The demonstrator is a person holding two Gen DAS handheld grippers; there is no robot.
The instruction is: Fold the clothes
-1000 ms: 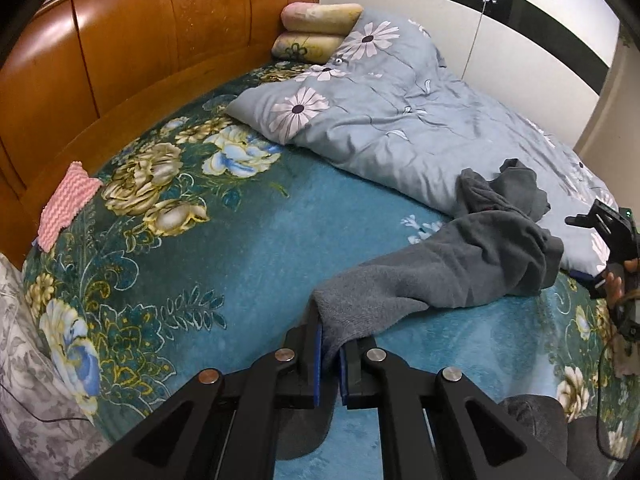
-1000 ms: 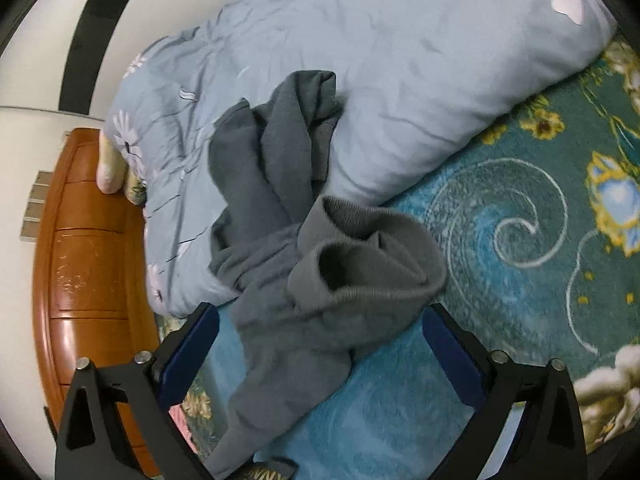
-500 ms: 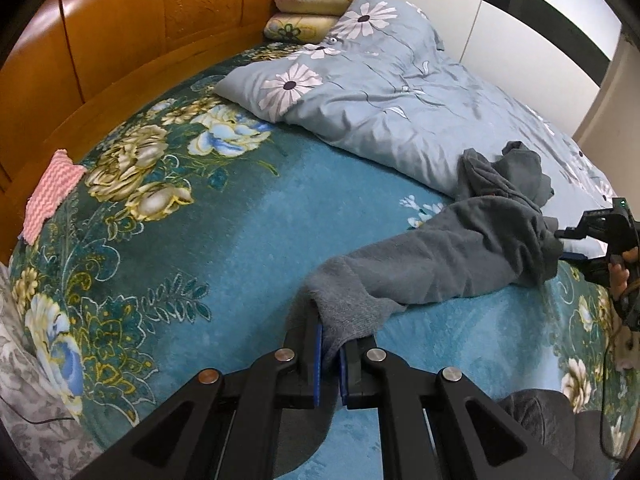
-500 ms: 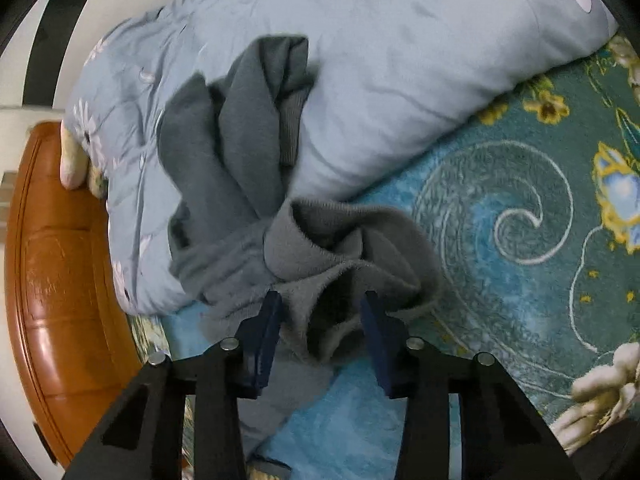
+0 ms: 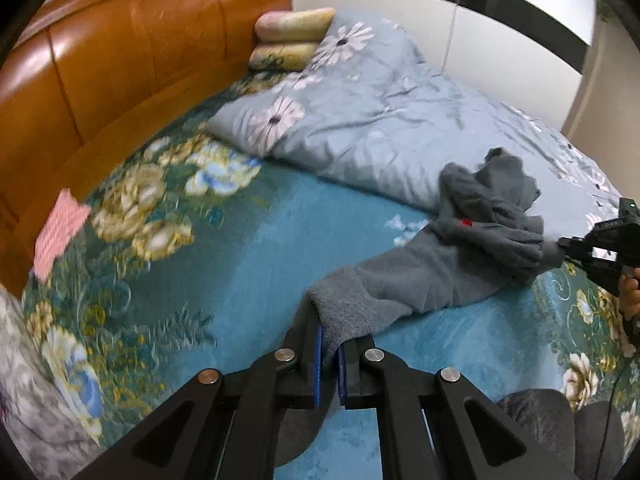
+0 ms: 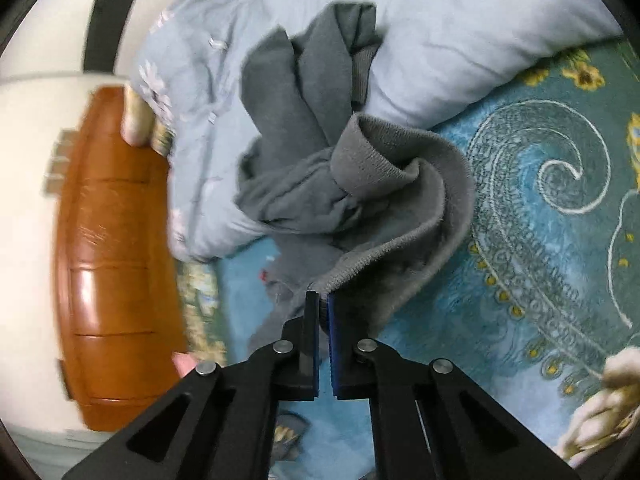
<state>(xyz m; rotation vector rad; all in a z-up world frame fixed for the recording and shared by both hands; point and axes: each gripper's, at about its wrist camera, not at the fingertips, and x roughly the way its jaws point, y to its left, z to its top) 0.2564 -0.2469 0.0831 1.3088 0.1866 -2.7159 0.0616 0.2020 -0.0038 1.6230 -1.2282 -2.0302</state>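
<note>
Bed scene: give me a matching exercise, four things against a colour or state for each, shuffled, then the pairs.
Things:
1. sweater
2. headboard
3. duvet
4. right gripper

Colour or state:
A. orange-brown wood
B. shut on a ribbed hem
C. grey, bunched up
D. pale blue with daisies

Pairs: 1-C, 2-A, 3-D, 4-B

Right gripper (image 6: 323,312) jaws just closed on grey garment's (image 6: 400,184) ribbed hem, teal floral bedspread (image 6: 540,240) beneath
</note>
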